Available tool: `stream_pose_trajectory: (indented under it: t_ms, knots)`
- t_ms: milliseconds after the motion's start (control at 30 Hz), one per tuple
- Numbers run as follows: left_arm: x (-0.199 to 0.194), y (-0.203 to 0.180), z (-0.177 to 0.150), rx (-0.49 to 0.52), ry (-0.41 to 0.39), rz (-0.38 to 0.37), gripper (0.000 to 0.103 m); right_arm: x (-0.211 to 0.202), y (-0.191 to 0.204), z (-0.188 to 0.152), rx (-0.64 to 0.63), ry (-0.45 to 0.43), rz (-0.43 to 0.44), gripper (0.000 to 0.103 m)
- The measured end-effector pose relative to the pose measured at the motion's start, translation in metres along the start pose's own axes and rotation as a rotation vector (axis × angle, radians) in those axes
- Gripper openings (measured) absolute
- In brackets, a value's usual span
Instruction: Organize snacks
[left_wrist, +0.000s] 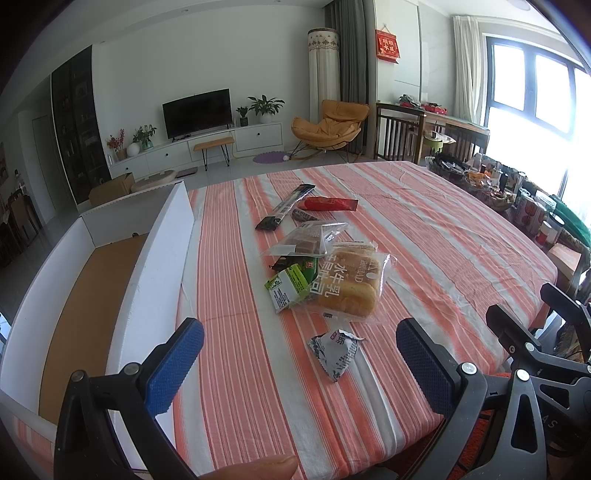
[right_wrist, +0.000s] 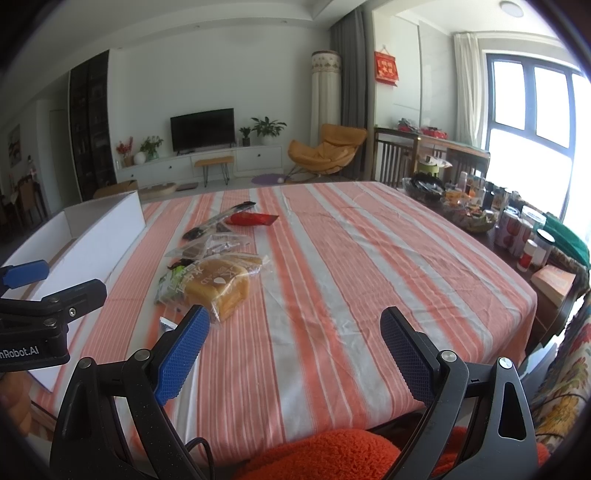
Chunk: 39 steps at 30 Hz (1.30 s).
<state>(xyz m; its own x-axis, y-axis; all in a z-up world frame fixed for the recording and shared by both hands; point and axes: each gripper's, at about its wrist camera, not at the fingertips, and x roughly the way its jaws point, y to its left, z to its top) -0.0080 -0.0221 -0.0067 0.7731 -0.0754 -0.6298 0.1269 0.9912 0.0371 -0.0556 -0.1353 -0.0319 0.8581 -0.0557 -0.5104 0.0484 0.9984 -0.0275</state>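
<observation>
The left tongs (left_wrist: 300, 360) are hanging spread wide and empty over a small grey-white triangular packet (left_wrist: 334, 352); the right tongs (right_wrist: 294, 352) are also gaping, holding nothing, above the striped orange-and-white cloth on the bench (right_wrist: 351, 258). Beyond are lying a clear-bagged bread loaf (left_wrist: 352, 282), a green pouch (left_wrist: 290, 282), a red wrapper (left_wrist: 330, 203). The white cardboard box (left_wrist: 155, 266) at left is sitting seemingly empty, so sorting looks barely begun.
</observation>
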Motion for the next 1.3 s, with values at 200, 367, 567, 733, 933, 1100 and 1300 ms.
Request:
stream_pose_trajectory:
  t_ms: [200, 367, 567, 733, 933, 1100, 1300]
  knots:
    - [0.000, 0.002, 0.000, -0.001, 0.001, 0.000, 0.103, 0.000, -0.001, 0.000, 0.000, 0.001, 0.000, 0.096]
    - [0.000, 0.002, 0.001, -0.001, 0.001, 0.000, 0.103, 0.000, 0.000, 0.000, 0.001, 0.001, 0.001, 0.096]
    - [-0.001, -0.001, -0.003, 0.006, 0.026, -0.011, 0.103, 0.004, -0.001, -0.002, 0.018, 0.016, 0.018, 0.096]
    - [0.006, 0.023, -0.001, -0.083, 0.111, -0.052, 0.103, 0.022, -0.032, -0.011, 0.166, 0.095, 0.066, 0.096]
    - [0.025, 0.050, -0.011, -0.181, 0.216, -0.111, 0.103, 0.033, -0.062, -0.019, 0.308, 0.158, 0.077, 0.096]
    - [0.053, 0.037, -0.017, -0.144, 0.298, -0.143, 0.103, 0.037, -0.059, -0.021, 0.289, 0.179, 0.084, 0.096]
    - [0.096, -0.024, -0.016, 0.083, 0.313, -0.146, 0.103, 0.036, -0.052, -0.020, 0.248, 0.180, 0.083, 0.096]
